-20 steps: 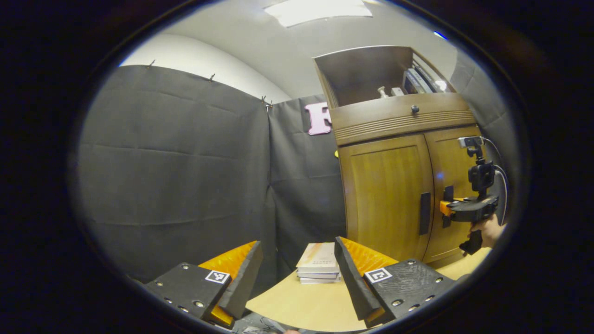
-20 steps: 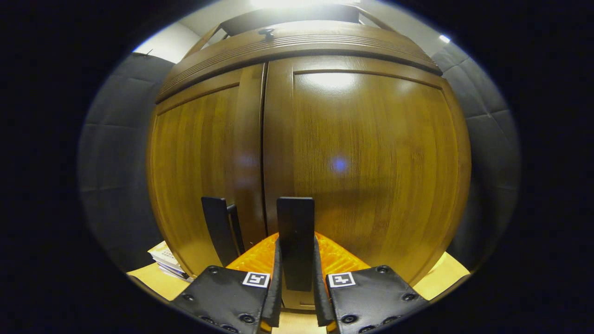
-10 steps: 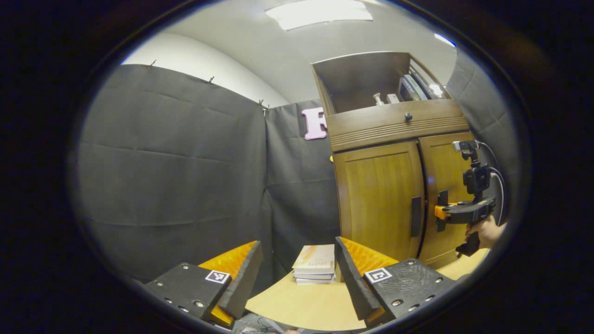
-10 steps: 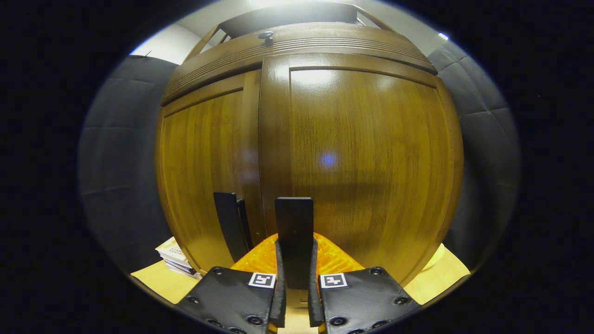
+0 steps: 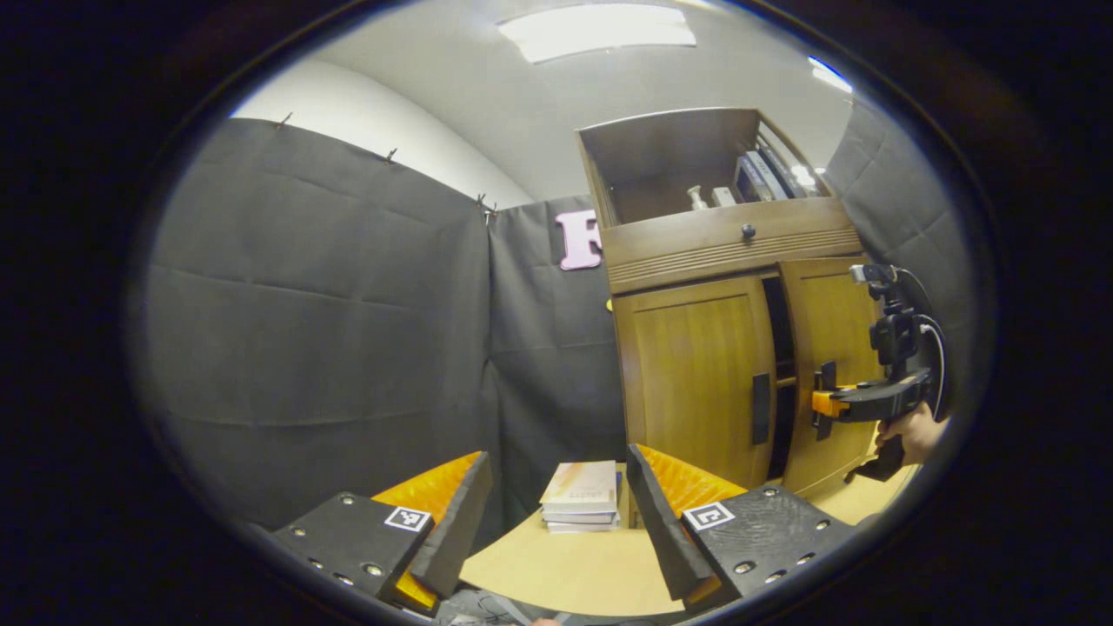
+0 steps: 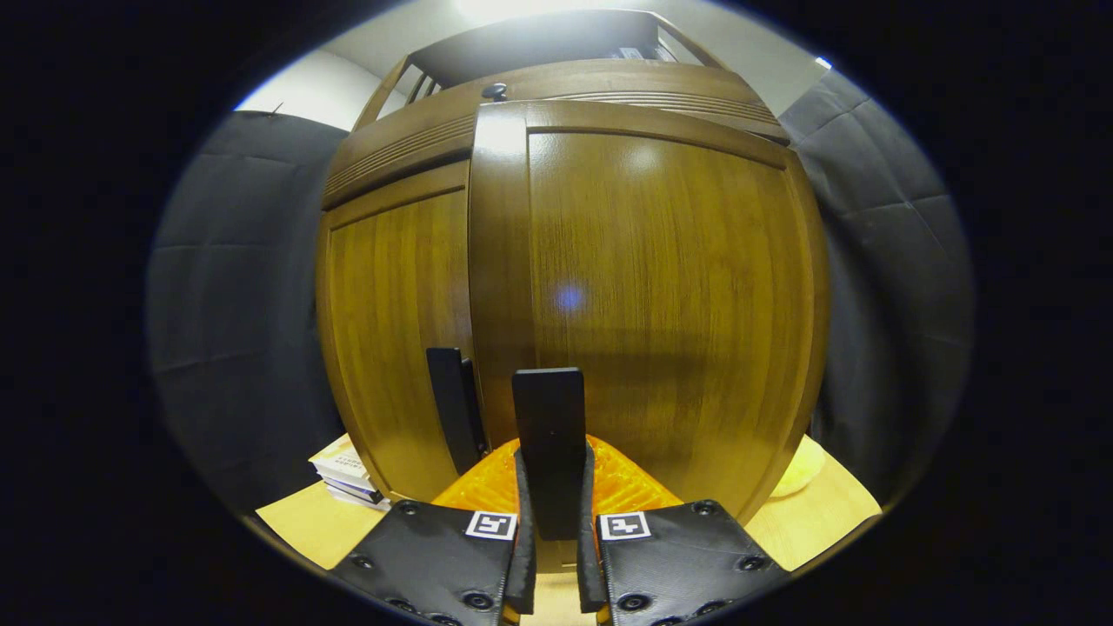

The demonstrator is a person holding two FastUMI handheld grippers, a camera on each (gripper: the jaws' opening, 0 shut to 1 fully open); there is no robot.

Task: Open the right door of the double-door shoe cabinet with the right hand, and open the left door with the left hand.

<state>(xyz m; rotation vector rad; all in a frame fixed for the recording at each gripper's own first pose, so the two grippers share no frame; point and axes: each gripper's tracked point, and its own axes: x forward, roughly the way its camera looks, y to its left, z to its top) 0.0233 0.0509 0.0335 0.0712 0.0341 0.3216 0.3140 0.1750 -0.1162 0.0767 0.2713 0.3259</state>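
A brown wooden shoe cabinet stands on the table at the right of the left gripper view. Its right door is swung partly out, with a dark gap beside the left door, which sits flush. My right gripper is shut on the right door's dark vertical handle; it shows farther off, held by a hand. The left door's handle hangs free. My left gripper is open, well short of the cabinet, with nothing between its fingers.
A stack of books lies on the pale wooden table just left of the cabinet. Books and small items fill the cabinet's open top shelf. Black cloth walls close the booth behind and to the left.
The right door has swung outward with my right gripper shut on its handle, and a gap has opened between the doors. My left gripper has stayed open in place.
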